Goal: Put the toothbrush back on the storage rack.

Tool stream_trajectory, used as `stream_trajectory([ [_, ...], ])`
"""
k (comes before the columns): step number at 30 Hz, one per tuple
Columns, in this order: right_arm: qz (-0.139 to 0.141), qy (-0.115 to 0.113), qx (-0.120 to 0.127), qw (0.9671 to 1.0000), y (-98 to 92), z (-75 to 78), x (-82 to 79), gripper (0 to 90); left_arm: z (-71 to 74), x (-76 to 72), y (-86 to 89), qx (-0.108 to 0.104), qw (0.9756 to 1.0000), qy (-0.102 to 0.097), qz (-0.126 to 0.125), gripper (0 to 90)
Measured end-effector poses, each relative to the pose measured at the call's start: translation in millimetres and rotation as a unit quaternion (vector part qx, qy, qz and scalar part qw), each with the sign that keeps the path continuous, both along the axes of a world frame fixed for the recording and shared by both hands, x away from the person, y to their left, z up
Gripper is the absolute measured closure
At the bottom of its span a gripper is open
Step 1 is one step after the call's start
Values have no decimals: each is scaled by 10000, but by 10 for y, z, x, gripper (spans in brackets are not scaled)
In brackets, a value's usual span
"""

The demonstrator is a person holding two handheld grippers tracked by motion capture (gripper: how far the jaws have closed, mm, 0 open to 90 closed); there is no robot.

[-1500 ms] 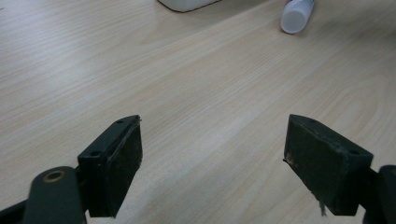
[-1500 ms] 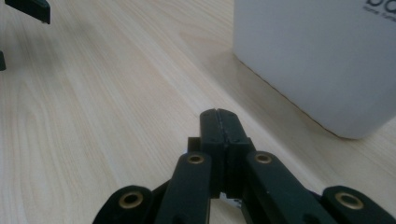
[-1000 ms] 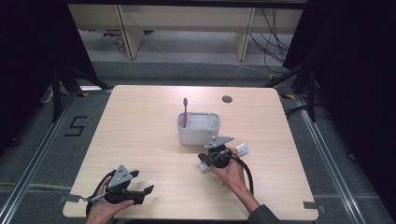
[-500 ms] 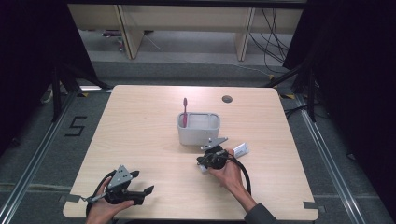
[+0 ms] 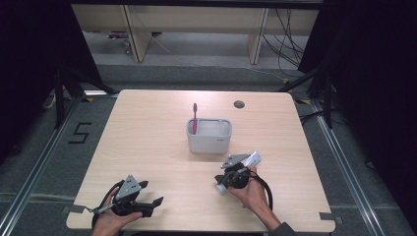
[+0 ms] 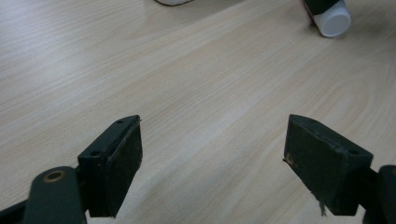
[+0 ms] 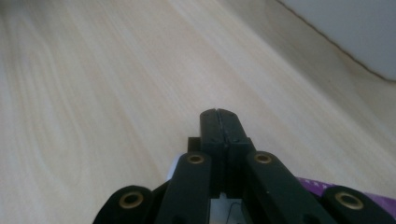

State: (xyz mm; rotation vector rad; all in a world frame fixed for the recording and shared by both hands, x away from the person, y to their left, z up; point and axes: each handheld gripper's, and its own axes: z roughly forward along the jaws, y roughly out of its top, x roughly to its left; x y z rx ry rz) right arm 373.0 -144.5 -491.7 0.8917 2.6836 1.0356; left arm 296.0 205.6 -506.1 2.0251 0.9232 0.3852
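Note:
My right gripper (image 5: 230, 169) hovers low over the table just in front of the white-grey bin (image 5: 209, 140), its jaws shut (image 7: 218, 114) with nothing visible between the tips. A white tube with a purple print (image 5: 252, 159) lies crosswise under it, its cap (image 5: 221, 188) toward the near edge. Whether the jaws pinch the tube I cannot tell. A pink toothbrush (image 5: 194, 118) stands upright in the bin's left corner. My left gripper (image 5: 150, 192) rests at the near left of the table, open, and bare wood shows between its jaws (image 6: 212, 163).
The light wooden table (image 5: 147, 132) has a round cable hole (image 5: 239, 104) at the back right. The tube's white cap (image 6: 332, 21) shows far off in the left gripper view. Dark floor and rails surround the table.
My right hand has slid a little toward the near edge with the tube under it. The left gripper has stayed put.

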Motion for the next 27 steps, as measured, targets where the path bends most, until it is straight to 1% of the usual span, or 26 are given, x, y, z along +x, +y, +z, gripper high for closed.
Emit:
stream_trajectory([
  [1, -131, 55, -46, 9999, -17, 3, -40, 900, -6, 4, -4, -45, 10000, -19, 4, 188],
  [2, -9, 34, -74, 10000, -48, 6, -55, 900, -15, -1, -23, -147, 9999, -10, 60, 188],
  [3, -32, 104, -95, 9999, -71, 13, -87, 900, -11, -7, -24, -106, 9999, -3, 53, 189],
  [4, -13, 85, -35, 10000, -95, 6, -116, 900, -4, -5, -9, -3, 10000, 2, -35, 189],
  [6, -11, 114, -1, 9999, -113, 2, -146, 900, -7, -4, -13, -25, 10000, -7, -38, 194],
  [7, -98, 91, -40, 9999, -171, 2, -190, 900, -6, -3, -14, -15, 10000, -5, -40, 194],
  [8, -90, 57, -103, 9999, -206, -2, -209, 900, -10, -6, -16, -14, 10000, 3, -36, 195],
  [9, -45, 61, -51, 10000, -225, 2, -221, 900, -5, -10, -12, 21, 10000, 26, -41, 195],
  [10, -45, 61, -51, 10000, -225, 2, -221, 900, -5, -10, -12, 21, 10000, 26, -41, 195],
  [11, -58, 110, -73, 9999, -298, 3, -269, 900, -7, -5, -14, -1, 10000, 18, -23, 195],
  [12, -100, 106, -66, 9999, -327, -3, -291, 900, -11, -5, -18, -30, 10000, 17, -16, 196],
  [13, 42, -24, -76, 10000, -353, -17, -288, 900, -11, -6, -17, -5, 10000, 11, -39, 198],
  [14, -49, 78, -38, 10000, -392, -4, -324, 900, -16, -17, -36, -120, 9999, 31, 37, 199],
  [15, -132, 78, -102, 9998, -418, -7, -352, 900, -19, -13, -38, -143, 9999, 18, 34, 201],
  [16, -126, 86, -105, 9998, -444, -5, -375, 900, -11, -3, -21, -13, 10000, 7, -39, 202],
  [17, -70, 120, -72, 9999, -475, -1, -393, 900, -14, -3, -26, -34, 10000, 29, -30, 202],
  [18, -6, 32, -80, 10000, -503, -9, -401, 900, -14, -3, -26, -34, 10000, 29, -30, 202],
  [19, -59, 53, -102, 9999, -530, -7, -427, 900, -25, -10, -45, -125, 9999, 11, 33, 202],
  [20, -58, 100, -115, 9999, -561, 8, -441, 900, -17, -17, -40, -68, 10000, 19, 18, 203],
  [21, -19, 53, -162, 9999, -591, 1, -446, 900, -20, -14, -41, -103, 9999, -2, 25, 203],
  [22, -117, 24, -106, 9999, -622, -8, -470, 900, -20, -9, -41, -111, 9999, 15, 15, 203],
  [23, -214, 147, -113, 9996, -648, 6, -494, 900, -22, -13, -43, -102, 9999, 9, 36, 204],
  [24, -200, 144, -116, 9996, -676, 1, -502, 900, -18, -17, -39, -65, 10000, 24, 22, 204],
  [25, -119, 102, -116, 9998, -702, -6, -496, 900, -17, -17, -37, -63, 10000, 21, 16, 204],
  [27, -170, 78, -157, 9997, -751, -10, -522, 900, -18, -8, -39, -107, 9999, 5, 14, 205],
])
